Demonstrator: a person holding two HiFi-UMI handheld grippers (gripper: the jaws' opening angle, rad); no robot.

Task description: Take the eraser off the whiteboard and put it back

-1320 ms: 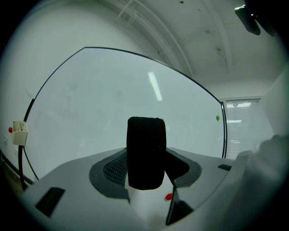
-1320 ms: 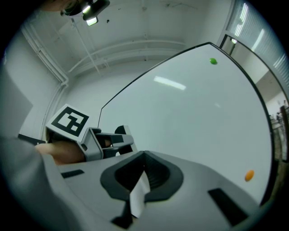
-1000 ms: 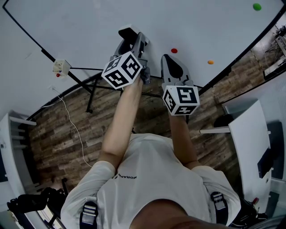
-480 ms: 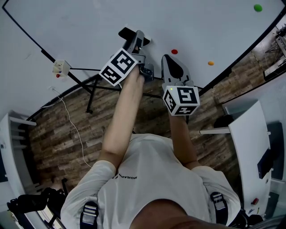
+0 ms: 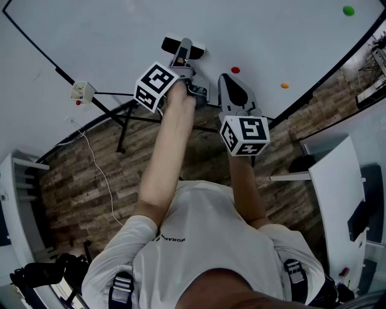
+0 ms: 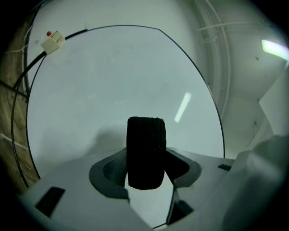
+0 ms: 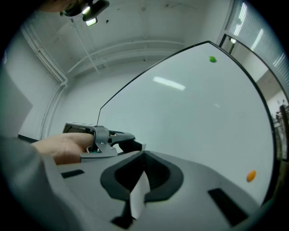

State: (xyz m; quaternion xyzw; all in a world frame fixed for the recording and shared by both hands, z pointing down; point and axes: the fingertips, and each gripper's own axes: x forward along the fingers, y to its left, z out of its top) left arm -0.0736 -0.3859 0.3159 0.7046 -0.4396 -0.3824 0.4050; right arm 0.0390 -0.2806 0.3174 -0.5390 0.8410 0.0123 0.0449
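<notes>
The whiteboard [image 5: 108, 30] fills the top of the head view. The eraser [image 5: 172, 44], black felt with a white back, sits close against the board, and I cannot tell whether it touches. My left gripper [image 5: 183, 53] is shut on it. In the left gripper view the eraser [image 6: 145, 140] stands upright, end-on, between the two jaws [image 6: 145, 162]. My right gripper [image 5: 231, 84] hangs just right of it, facing the board, shut with nothing held. In the right gripper view its tips [image 7: 143, 155] meet, and the left gripper [image 7: 128, 140] with its hand shows at the left.
Three magnets stick to the board: a red magnet [image 5: 235, 69], an orange magnet [image 5: 284, 85] and a green magnet [image 5: 347, 9]. A small white box [image 5: 82, 90] hangs on the board's black frame. The stand's black legs [image 5: 120, 130] cross the wooden floor. A white table [image 5: 338, 181] stands at the right.
My left gripper has rolled about its own axis, its marker cube swinging to the left, and the eraser has turned with it. The right gripper has kept still.
</notes>
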